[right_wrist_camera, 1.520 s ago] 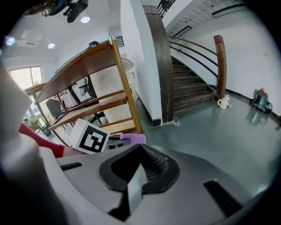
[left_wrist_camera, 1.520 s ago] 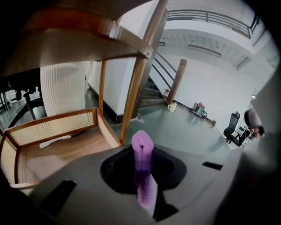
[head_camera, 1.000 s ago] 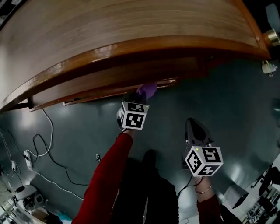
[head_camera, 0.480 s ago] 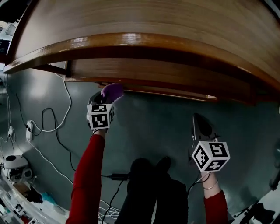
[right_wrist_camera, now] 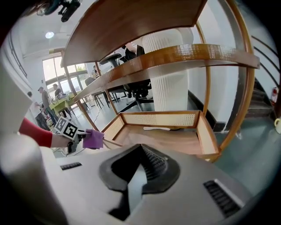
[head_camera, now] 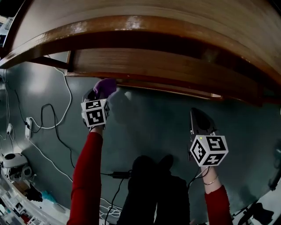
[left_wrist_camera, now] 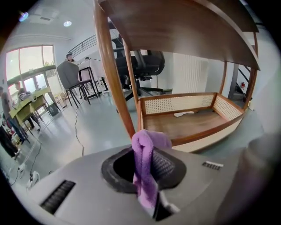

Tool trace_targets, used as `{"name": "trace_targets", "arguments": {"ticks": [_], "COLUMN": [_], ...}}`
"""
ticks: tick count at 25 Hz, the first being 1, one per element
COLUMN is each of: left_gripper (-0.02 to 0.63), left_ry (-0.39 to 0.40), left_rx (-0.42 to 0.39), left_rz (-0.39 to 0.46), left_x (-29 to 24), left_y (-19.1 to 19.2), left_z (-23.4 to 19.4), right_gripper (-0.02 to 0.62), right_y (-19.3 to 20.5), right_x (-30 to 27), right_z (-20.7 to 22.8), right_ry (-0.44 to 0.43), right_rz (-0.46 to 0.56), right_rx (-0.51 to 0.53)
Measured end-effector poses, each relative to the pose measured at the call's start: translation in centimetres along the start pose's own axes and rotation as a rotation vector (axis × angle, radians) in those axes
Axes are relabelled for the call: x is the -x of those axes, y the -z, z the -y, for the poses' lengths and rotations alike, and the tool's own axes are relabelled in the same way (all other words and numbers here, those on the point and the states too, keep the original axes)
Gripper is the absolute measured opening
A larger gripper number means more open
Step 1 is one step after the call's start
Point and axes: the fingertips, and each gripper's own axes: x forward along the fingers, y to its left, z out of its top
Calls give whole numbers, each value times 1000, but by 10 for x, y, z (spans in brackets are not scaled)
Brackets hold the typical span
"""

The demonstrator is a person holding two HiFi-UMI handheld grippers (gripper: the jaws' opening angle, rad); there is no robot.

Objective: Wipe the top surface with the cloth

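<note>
Leftward is where the left gripper [head_camera: 100, 93] has gone since a second ago, sliding along the front of the shelf unit towards its left corner, while the right gripper [head_camera: 198, 124] has kept to much the same place on the right. Both gripper views have swung away from the staircase and now look at the shelves.

The left gripper's jaws are clamped on a fold of the purple cloth [left_wrist_camera: 143, 151], which bunches up above them with a short tail hanging below. The right gripper's jaws look drawn together with nothing between them. The cloth is not on the top surface [head_camera: 175, 11]. It sits in the air just off the front edge of a lower board, near the left leg [left_wrist_camera: 112, 74], and both gripper views see the top board only from underneath.

Held like this, the cloth could be on its way up to the top or just come off it.

Judged from here, the risks are these:
- Only a small wad stands clear of the jaws, so any wiping could bring the hard nose of the gripper onto the wood and scrape it.
- Drag across the board could pull the fold out of the pinch.
- The raised front lip may snag the cloth as it crosses.
- Cables [head_camera: 52, 118] trail on the floor [head_camera: 149, 127] to the person's left, so further sidestepping that way could catch a foot
</note>
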Motion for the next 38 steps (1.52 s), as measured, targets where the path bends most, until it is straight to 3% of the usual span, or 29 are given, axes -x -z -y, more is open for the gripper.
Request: {"name": "trace_targets", "arguments": {"ticks": [5, 8, 18, 26, 34, 38], "left_gripper": [55, 55, 55, 55, 55, 55], "left_ry": [-64, -45, 188, 353, 451, 495], "left_rx": [49, 47, 17, -3, -61, -112], "left_rz": [25, 81, 218, 415, 638, 742], "left_x": [17, 51, 219, 330, 439, 488], "left_y": [-9, -27, -87, -188, -286, -315], "left_z": [-16, -12, 42, 77, 96, 110], "right_gripper": [11, 11, 11, 11, 11, 11], "right_y": [-7, -20, -85, -164, -248, -270], "right_x": [11, 35, 145, 221, 307, 342], "right_z": [0, -1, -39, -76, -106, -120], "right_ry": [18, 33, 105, 127, 133, 129], "right_rz": [12, 22, 77, 230, 417, 501], "right_rx": [10, -6, -31, -49, -18, -5]}}
